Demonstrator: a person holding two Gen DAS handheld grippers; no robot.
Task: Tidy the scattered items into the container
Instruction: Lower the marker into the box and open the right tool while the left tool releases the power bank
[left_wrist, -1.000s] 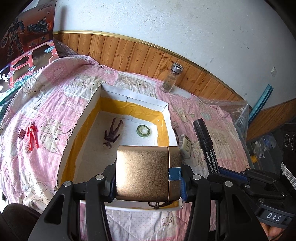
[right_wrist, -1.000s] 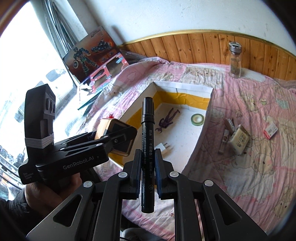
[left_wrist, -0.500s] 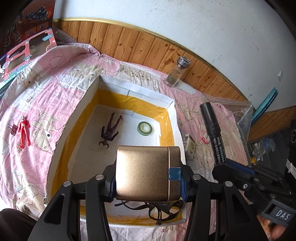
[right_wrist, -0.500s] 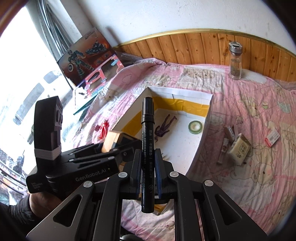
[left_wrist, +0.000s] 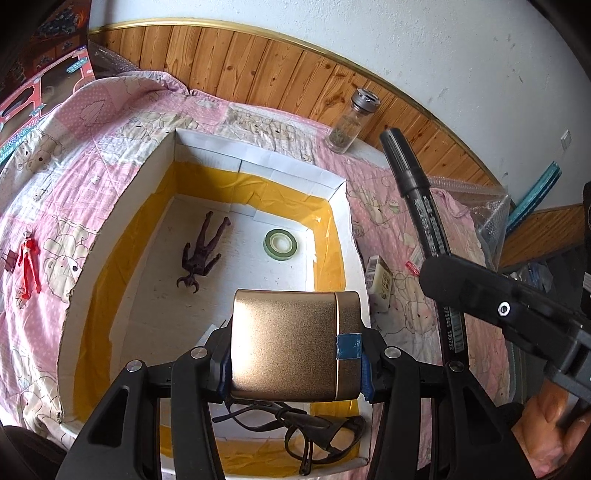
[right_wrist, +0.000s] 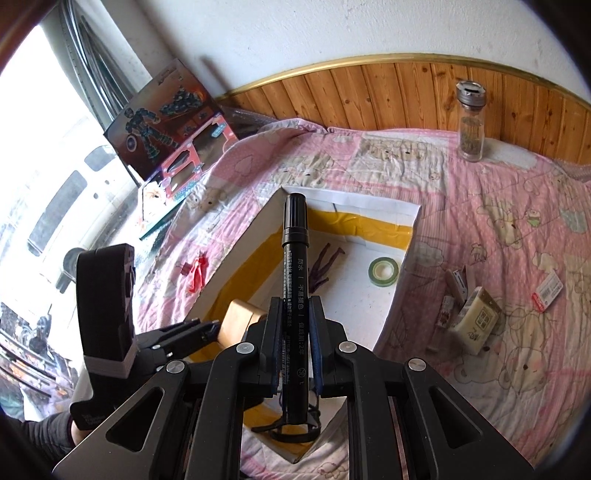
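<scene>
Inside the white box (left_wrist: 255, 162) at frame centre already lie a dark figure (left_wrist: 201, 254), tape roll (left_wrist: 281, 244) and glasses (left_wrist: 314, 434), while the left gripper (left_wrist: 295, 354) clamps a gold case (left_wrist: 291, 350) above it, the right gripper (right_wrist: 293, 343) grips a black marker (right_wrist: 294, 280), and a red figure (left_wrist: 27, 264) and small packets (right_wrist: 476, 325) wait on the bed.

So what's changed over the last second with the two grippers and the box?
Both grippers have advanced over the white, yellow-taped box: the left gripper, shut on the gold metal case, and the right gripper, shut on the black marker. Nothing released. Dark figurine and green tape roll unmoved.
</scene>
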